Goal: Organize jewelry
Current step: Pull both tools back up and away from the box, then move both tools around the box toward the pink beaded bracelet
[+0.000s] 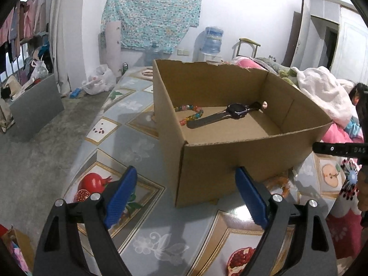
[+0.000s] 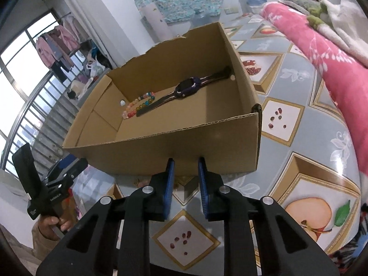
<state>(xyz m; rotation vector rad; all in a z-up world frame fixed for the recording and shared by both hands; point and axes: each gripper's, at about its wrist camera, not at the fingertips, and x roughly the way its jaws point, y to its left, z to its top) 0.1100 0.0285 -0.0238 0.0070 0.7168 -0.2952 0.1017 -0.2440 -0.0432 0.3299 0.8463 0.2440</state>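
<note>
1. Fruit-patterned tabletop point(image 1: 128, 124) is carrying a cardboard box point(image 1: 230, 158).
2. Inside it, a watch point(image 1: 234, 112) is lying beside a beaded bracelet point(image 1: 192, 113).
3. Left hand-held gripper point(image 1: 186, 195) is hovering spread wide, empty.
4. Right hand-held gripper point(image 2: 185, 184) is hovering slightly parted, empty.

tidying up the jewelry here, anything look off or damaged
The cardboard box has a torn, ragged far rim. An orange beaded bracelet lies outside on the table, against the box's base, not in with the watch.
</note>
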